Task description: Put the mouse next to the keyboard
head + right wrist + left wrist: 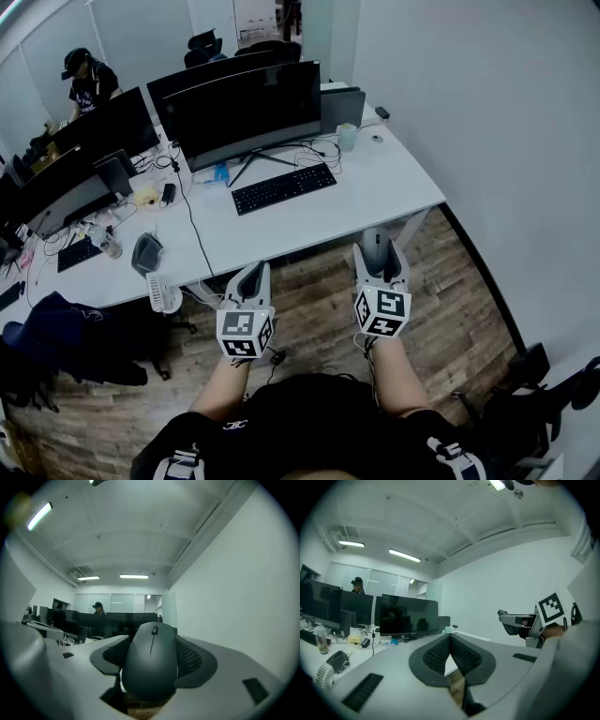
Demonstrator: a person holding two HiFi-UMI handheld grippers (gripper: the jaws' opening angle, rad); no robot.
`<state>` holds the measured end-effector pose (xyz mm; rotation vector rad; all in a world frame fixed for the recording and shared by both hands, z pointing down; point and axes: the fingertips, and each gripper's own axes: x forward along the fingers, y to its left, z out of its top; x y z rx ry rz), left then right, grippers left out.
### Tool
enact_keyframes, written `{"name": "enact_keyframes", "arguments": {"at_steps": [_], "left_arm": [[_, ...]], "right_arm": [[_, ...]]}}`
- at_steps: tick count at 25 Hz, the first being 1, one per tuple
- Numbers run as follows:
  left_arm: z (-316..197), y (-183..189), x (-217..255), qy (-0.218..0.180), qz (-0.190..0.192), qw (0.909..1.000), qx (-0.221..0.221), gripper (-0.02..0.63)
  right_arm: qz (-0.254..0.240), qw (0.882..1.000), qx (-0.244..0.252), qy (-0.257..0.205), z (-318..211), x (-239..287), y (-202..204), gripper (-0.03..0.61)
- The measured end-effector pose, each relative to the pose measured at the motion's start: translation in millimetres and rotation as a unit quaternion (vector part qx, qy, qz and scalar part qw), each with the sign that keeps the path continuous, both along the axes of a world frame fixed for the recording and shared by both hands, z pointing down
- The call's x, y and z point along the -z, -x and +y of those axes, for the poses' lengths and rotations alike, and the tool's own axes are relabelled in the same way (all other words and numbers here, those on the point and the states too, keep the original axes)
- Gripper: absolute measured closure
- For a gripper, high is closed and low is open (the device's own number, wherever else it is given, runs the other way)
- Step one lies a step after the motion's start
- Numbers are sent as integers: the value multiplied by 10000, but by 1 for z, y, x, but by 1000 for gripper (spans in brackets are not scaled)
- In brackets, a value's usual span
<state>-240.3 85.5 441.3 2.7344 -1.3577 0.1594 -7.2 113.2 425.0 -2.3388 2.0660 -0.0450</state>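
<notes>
Wht office desk (375, 187) (wood flr (441, 319))

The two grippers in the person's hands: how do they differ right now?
The right gripper clamps a dark mouse; the left gripper holds nothing. The right gripper's jaws stand wide around it; the left gripper's are together. Both are grey, carry a marker cube and hang over the wooden floor, short of the white desk.

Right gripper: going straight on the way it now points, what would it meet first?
Likely the front edge of the white desk, right of the keyboard; held higher, it would pass over bare desktop. Height is unclear. The mouse in the right gripper would touch first.
</notes>
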Motion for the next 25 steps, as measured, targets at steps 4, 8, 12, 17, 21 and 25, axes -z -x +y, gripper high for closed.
{"name": "enact_keyframes", "arguments": {"at_steps": [4,8,12,17,21,25], "left_arm": [[4,-13,5,-48,17,9999,-92,601],[3,-26,4,-36,-7,9999,-138,601],[1,-41,3,-42,-72,9998,-193,601],[-2,-68,7,-78,-75,9997,-221,601],[1,-99,5,-98,-113,9995,-268,601],[-2,-127,1,-133,-149,9995,-261,601]], "right_arm": [[10,10000,-11,3,3,0,-5,264],[-78,10000,53,20,2,-3,-11,262],[-157,9998,71,-48,1,-2,-20,261],[-211,9997,117,-80,-3,-2,-40,261],[-246,9995,176,-127,-2,-2,-65,261],[-247,9992,262,-168,-9,-2,-89,261]]}}
